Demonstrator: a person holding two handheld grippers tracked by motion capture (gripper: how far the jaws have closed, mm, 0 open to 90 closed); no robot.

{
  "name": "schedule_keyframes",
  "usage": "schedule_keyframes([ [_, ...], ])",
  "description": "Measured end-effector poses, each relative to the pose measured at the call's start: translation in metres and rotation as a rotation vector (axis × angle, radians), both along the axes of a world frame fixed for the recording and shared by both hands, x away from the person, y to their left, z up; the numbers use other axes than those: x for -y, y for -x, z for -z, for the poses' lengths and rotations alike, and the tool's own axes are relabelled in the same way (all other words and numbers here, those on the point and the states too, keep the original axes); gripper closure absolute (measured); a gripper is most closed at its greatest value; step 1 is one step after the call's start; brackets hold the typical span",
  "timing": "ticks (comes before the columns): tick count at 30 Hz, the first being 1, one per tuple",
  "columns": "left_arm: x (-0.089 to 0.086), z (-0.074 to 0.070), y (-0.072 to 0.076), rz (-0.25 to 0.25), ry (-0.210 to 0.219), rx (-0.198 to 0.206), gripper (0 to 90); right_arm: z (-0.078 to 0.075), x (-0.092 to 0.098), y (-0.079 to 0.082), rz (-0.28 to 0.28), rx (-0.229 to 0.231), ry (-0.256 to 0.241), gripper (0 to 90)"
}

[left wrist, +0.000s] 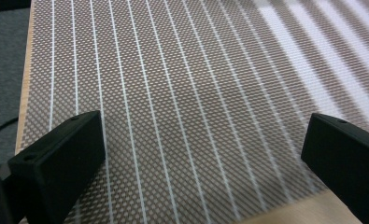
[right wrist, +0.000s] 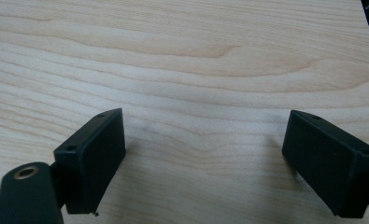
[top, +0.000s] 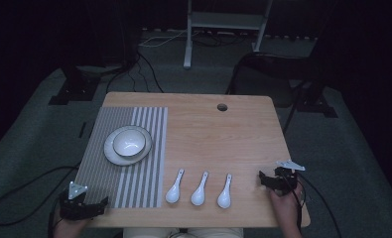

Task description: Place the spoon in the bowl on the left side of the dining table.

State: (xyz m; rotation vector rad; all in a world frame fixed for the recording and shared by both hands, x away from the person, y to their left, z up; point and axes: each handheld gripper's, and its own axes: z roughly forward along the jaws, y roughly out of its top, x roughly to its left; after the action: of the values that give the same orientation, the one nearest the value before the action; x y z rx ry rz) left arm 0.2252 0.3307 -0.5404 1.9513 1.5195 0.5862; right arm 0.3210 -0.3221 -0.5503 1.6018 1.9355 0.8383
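Three white spoons [top: 199,189] lay in a row on the counter [top: 233,134], between both grippers and well apart from each. The left gripper [top: 82,207] sat over the striped mat [left wrist: 182,93], the right gripper [top: 279,181] over bare wood, both with jaws spread wide and empty.

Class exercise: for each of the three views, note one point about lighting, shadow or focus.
High view: dim overall, surroundings nearly black, the bowl catching a small glint. Left gripper view: the placemat blurs toward the far right stripes. Right gripper view: evenly lit table, soft shadows beside the open jaws.
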Motion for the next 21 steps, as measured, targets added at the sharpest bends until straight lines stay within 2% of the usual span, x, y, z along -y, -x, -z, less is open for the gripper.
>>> schedule_keyframes([
  [8,-0.007,-0.001,0.016,-0.02,0.002,-0.017,0.0,0.0,0.0,0.0,0.0,0.0,0.0,12.6],
  [12,-0.012,-0.001,0.015,-0.039,0.027,-0.012,0.0,0.0,0.0,0.0,0.0,0.0,0.0,12.6],
  [19,-0.007,-0.001,0.012,-0.025,-0.01,-0.012,0.0,0.0,0.0,0.0,0.0,0.0,0.0,12.6],
  [21,-0.008,-0.001,0.012,-0.025,-0.007,-0.015,0.0,0.0,0.0,0.0,0.0,0.0,0.0,12.6],
])
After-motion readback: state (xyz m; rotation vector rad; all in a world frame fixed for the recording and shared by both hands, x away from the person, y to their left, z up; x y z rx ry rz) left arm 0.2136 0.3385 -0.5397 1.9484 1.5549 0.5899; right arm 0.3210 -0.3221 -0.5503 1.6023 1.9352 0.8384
